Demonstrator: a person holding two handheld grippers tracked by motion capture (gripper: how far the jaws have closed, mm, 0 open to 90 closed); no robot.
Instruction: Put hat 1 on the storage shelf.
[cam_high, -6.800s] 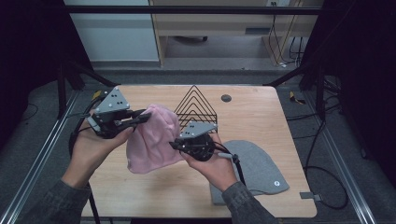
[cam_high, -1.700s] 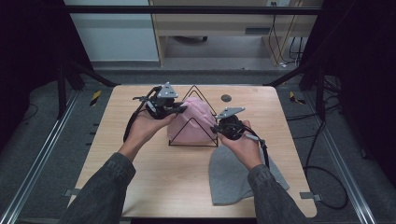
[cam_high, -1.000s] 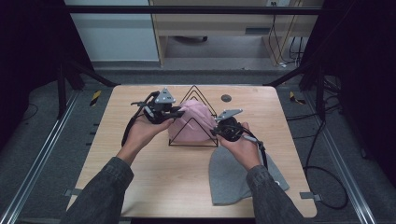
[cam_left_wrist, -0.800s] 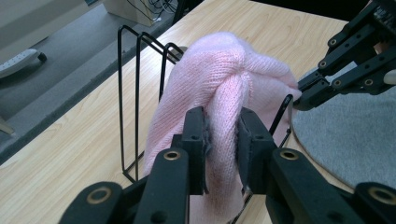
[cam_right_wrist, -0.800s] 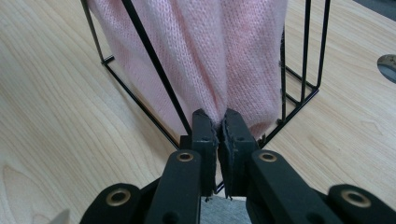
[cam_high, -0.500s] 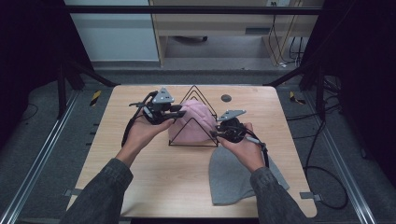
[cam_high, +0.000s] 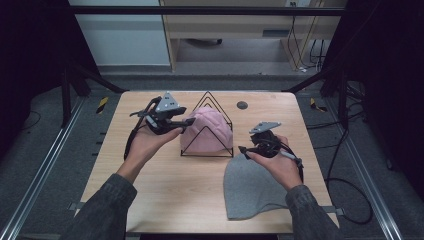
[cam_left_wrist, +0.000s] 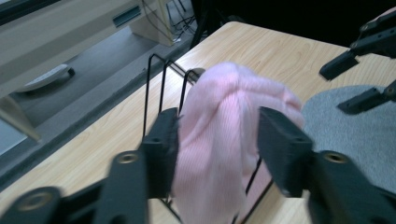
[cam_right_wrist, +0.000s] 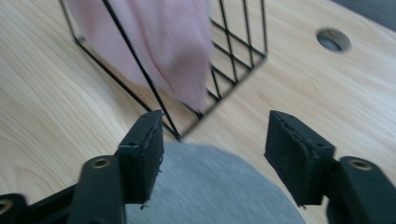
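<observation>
A pink beanie (cam_high: 207, 131) sits draped inside a black wire triangular rack (cam_high: 218, 102) at the table's middle. My left gripper (cam_high: 191, 121) is at the beanie's left side; in the left gripper view its jaws have just been opening and stand open (cam_left_wrist: 217, 140) with the pink beanie (cam_left_wrist: 219, 135) between them. A grey beanie (cam_high: 252, 185) lies flat at the front right. My right gripper (cam_high: 242, 149) hovers over its top edge, right of the rack. Its jaws have just been opening too and stand open (cam_right_wrist: 212, 135) with nothing between them, above the grey beanie (cam_right_wrist: 205, 186).
The wooden table (cam_high: 165, 195) has a round cable hole (cam_high: 242, 105) behind the rack. Black frame posts stand at both sides. A yellow-black object (cam_high: 101, 104) lies on the floor to the left. The right gripper (cam_left_wrist: 359, 70) appears far off in the left gripper view.
Both grippers' jaws have opened and let go of the pink beanie, which stays in the rack. The right gripper has drawn back to the right; the left one has eased away slightly.
</observation>
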